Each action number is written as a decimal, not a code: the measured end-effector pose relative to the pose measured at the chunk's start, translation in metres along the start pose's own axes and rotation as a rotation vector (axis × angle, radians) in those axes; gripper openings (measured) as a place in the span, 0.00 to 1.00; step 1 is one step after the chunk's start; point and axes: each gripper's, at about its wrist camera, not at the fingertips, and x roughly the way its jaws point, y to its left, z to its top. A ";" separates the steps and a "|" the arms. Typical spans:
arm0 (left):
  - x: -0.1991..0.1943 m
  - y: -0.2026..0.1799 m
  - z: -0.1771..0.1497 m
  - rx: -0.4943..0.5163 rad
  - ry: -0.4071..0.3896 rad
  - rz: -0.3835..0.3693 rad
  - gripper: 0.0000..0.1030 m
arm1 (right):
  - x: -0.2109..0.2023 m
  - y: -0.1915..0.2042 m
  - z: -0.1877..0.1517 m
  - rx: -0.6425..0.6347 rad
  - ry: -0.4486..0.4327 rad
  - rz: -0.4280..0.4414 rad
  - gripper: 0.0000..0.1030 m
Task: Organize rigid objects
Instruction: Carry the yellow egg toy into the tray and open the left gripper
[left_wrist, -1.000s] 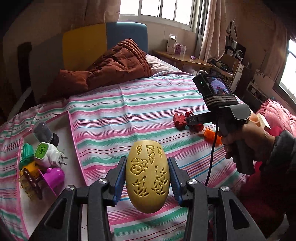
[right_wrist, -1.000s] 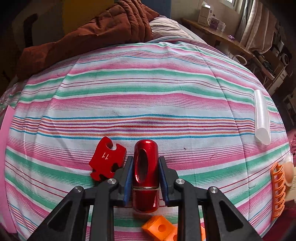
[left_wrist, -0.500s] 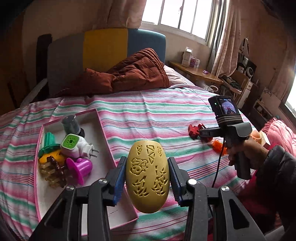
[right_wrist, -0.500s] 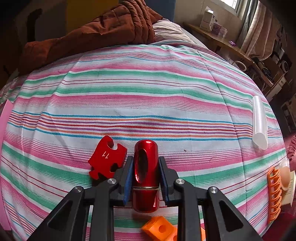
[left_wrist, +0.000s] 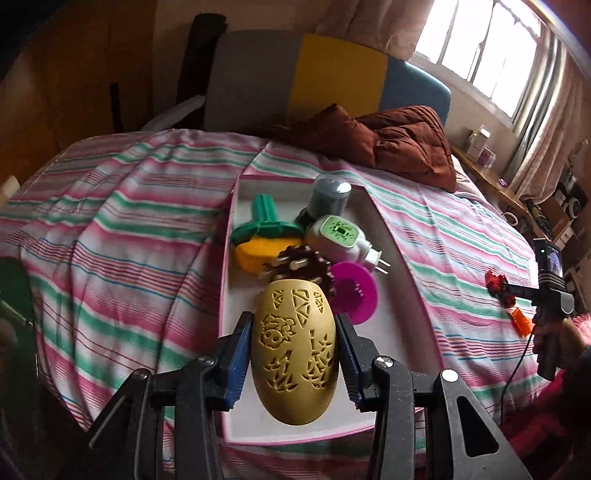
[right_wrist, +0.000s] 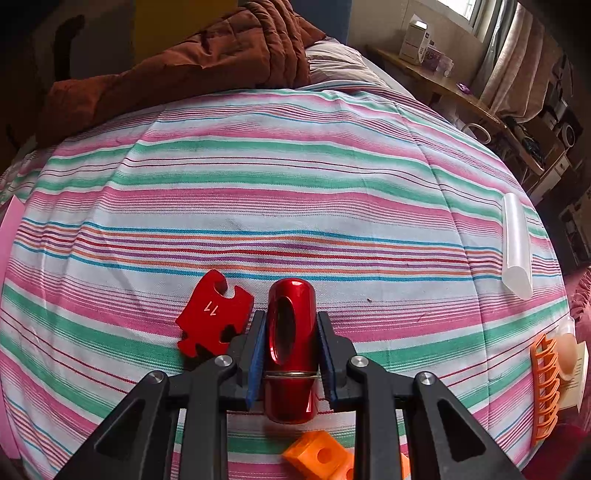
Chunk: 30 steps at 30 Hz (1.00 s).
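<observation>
Left wrist view. The left gripper (left_wrist: 294, 352) is clamped on a yellow egg-shaped case (left_wrist: 294, 350) with cut-out patterns, one blue pad pressed to each side. The case is held above the near end of a pink-rimmed white tray (left_wrist: 400, 314) that lies on the striped bedsheet (left_wrist: 122, 236). At the far end of the tray sits a huddle of things: a green stamp-like piece (left_wrist: 266, 221) on a yellow block (left_wrist: 258, 254), a grey cylinder (left_wrist: 328, 197), a white plug-in unit with a green face (left_wrist: 341, 238) (prongs pointing right), a brown toothed hair clip (left_wrist: 299, 267) and a magenta disc (left_wrist: 354, 291). They touch or overlap one another. A rust-brown quilt (left_wrist: 388, 142) lies bunched at the head of the bed. Far right, the person's right hand (left_wrist: 550, 332) holds the other tool over red and orange pieces; too small to tell more.

Right wrist view. The right gripper (right_wrist: 291, 354) is closed around a shiny red metal cylinder (right_wrist: 291, 347) with an oval slot, lengthwise between the pads, just above or on the sheet (cannot tell which). A red puzzle piece (right_wrist: 212, 314) marked 11 lies just left of it, beside the left finger. An orange block with holes (right_wrist: 321, 458) lies below the gripper. Well off to the right are a clear tube (right_wrist: 517, 243) and, at the edge of the bed, an orange claw clip (right_wrist: 543, 387).
</observation>
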 end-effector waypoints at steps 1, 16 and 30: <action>0.004 0.003 -0.001 -0.008 0.008 0.002 0.43 | 0.000 0.000 0.000 -0.001 0.000 -0.001 0.25; 0.056 -0.001 0.004 0.029 0.058 0.086 0.44 | 0.001 0.000 0.000 -0.001 0.000 -0.001 0.25; 0.014 -0.011 -0.004 0.078 -0.070 0.150 0.59 | -0.001 0.004 -0.001 -0.027 -0.008 -0.021 0.24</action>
